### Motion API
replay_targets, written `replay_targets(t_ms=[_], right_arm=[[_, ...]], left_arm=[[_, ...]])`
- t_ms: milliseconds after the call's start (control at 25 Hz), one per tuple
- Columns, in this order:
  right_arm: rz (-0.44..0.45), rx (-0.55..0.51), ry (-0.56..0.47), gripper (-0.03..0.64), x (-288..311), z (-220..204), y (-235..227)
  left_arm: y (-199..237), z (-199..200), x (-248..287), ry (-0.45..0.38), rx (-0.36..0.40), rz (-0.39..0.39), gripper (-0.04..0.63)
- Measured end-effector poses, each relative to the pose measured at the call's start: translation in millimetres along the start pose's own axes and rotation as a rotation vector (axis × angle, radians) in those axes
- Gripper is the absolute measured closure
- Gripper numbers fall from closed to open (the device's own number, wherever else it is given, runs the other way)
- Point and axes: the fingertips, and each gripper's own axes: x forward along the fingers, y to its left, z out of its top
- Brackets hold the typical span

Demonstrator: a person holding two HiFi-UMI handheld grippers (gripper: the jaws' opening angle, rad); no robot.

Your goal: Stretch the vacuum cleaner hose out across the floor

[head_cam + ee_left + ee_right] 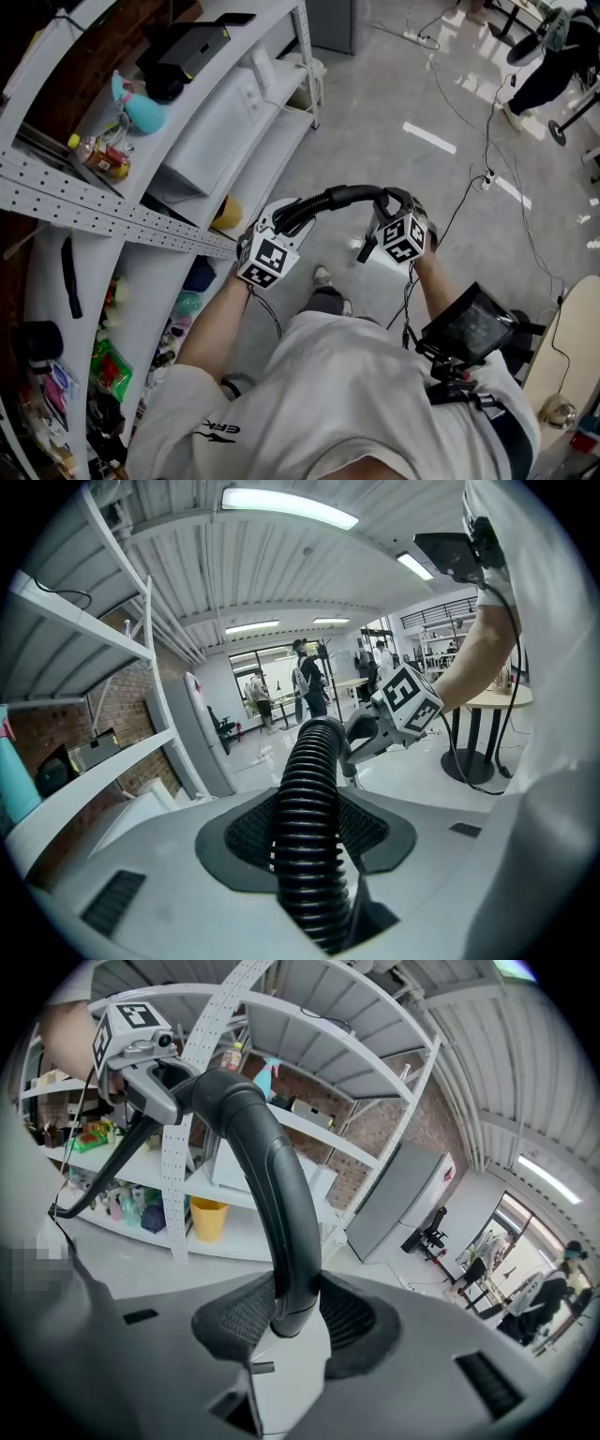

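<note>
Nothing is reading clearly: a small dark logo is showing on the person's white shirt, letters too small.

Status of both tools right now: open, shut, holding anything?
Left tool: closed on the ribbed black hose.
Right tool: closed on the hose's smooth curved handle end.

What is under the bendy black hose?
Under the hose are grey floor and one shoe. The person's shirt covers the floor nearer in.
</note>
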Motion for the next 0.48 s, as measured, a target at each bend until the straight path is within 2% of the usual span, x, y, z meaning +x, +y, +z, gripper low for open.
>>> replay_targets(t_ms=[480], right_arm=[[-0.051,0.066,0.059,0.471,65.1,-21.4,-103.3]], left_arm=[[64.1,34.6,115.3,-0.049,-0.005,-0.123,0.417]])
